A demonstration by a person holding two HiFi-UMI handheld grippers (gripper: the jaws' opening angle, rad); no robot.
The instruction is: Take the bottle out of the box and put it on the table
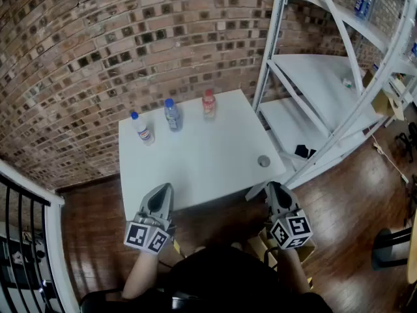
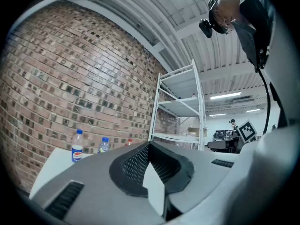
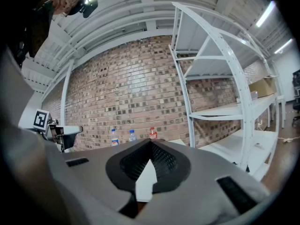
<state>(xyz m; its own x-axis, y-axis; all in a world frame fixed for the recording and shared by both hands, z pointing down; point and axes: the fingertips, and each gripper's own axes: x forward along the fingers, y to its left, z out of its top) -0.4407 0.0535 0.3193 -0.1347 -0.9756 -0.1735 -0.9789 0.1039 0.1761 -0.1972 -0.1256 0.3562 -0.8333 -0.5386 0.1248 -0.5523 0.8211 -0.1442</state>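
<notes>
Three bottles stand along the far edge of the white table [image 1: 195, 168]: a blue-capped labelled bottle [image 1: 142, 128], a blue bottle [image 1: 172, 115] and a red-capped bottle [image 1: 208, 104]. They also show in the left gripper view as the labelled bottle [image 2: 77, 146] and the blue bottle [image 2: 104, 145], and in the right gripper view as the red-capped bottle [image 3: 153, 133]. My left gripper [image 1: 164, 188] hovers at the table's near edge, shut and empty. My right gripper [image 1: 272, 186] is off the near right corner, jaws together, holding nothing. A cardboard box [image 1: 266, 245] on the floor is mostly hidden under it.
A small grey round object [image 1: 263, 161] lies near the table's right edge. White metal shelving [image 1: 326, 90] stands close on the right, with a bottle [image 1: 363, 0] on its upper shelf. A brick wall [image 1: 98, 51] runs behind the table. A black railing [image 1: 19, 240] is at the left.
</notes>
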